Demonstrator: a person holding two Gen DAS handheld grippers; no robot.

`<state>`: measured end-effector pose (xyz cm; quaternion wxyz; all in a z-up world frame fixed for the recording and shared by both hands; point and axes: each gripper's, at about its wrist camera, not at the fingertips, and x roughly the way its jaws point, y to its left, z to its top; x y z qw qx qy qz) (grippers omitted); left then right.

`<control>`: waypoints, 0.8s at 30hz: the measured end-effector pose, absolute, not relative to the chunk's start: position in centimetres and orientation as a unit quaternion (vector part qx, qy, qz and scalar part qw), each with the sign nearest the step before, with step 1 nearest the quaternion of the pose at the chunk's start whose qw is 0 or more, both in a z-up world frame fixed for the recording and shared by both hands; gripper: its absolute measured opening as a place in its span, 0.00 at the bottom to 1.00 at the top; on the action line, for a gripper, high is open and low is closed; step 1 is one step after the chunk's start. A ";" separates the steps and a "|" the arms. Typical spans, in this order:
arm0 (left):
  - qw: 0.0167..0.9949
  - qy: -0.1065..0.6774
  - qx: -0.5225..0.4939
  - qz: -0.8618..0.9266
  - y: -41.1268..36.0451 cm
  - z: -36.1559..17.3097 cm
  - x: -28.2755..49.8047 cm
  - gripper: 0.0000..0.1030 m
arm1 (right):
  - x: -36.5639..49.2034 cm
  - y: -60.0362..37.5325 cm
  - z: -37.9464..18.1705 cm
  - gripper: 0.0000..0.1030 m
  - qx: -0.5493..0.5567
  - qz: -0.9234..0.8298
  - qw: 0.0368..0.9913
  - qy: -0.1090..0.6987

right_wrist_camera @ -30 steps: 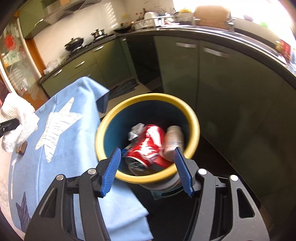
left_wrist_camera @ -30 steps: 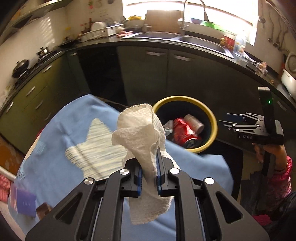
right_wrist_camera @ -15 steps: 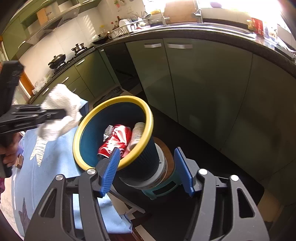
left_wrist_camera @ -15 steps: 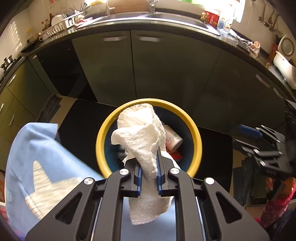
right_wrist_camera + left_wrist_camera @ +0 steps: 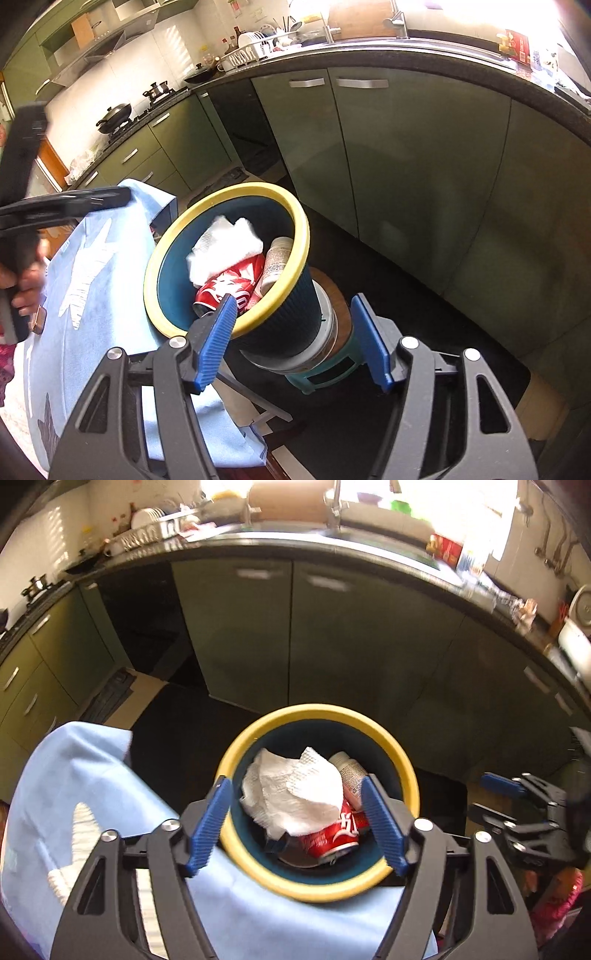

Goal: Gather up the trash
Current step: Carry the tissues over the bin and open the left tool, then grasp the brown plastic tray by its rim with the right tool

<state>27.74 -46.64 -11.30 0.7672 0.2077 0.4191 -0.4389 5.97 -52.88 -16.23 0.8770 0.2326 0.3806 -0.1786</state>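
While both grippers hang over the bin, findings stand as follows.
Left gripper: jaws spread wide, nothing between them, directly above the bin mouth.
Right gripper: jaws apart, empty, near the bin's right side.
Paper towel: crumpled, inside the bin, lying on a red can beside a pale bottle.
Surface: blue star-patterned cloth on the left, touching the bin's rim.
Room: green cabinets at the far side, under a dark counter.

red can half hidden under paper towel; countertop clutter blurred
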 end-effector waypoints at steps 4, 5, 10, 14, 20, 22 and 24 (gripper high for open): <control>0.790 0.394 0.173 -0.438 -41.5 -8.5 26.3 0.78 | 6.7 -51.9 -16.4 0.60 0.227 -0.169 0.877 0.389; 0.797 0.385 0.164 -0.435 -40.0 -7.8 25.9 0.78 | 6.9 -51.6 -16.5 0.60 0.224 -0.166 0.877 0.392; 0.832 0.348 0.126 -0.413 -32.1 -5.6 24.2 0.84 | 8.2 -49.9 -16.1 0.60 0.205 -0.152 0.880 0.402; 0.875 0.317 0.099 -0.352 -23.9 -5.2 23.2 0.86 | 10.0 -47.9 -15.3 0.60 0.179 -0.132 0.885 0.410; 0.915 0.300 0.073 -0.259 -13.3 -6.8 22.3 0.88 | 14.3 -43.4 -14.2 0.60 0.129 -0.077 0.891 0.428; 0.924 0.298 0.074 -0.227 -10.6 -7.7 22.1 0.88 | 16.1 -41.3 -13.9 0.60 0.110 -0.049 0.892 0.436; 0.933 0.296 0.077 -0.189 -7.7 -8.4 21.7 0.88 | 17.7 -39.2 -13.5 0.60 0.092 -0.025 0.893 0.441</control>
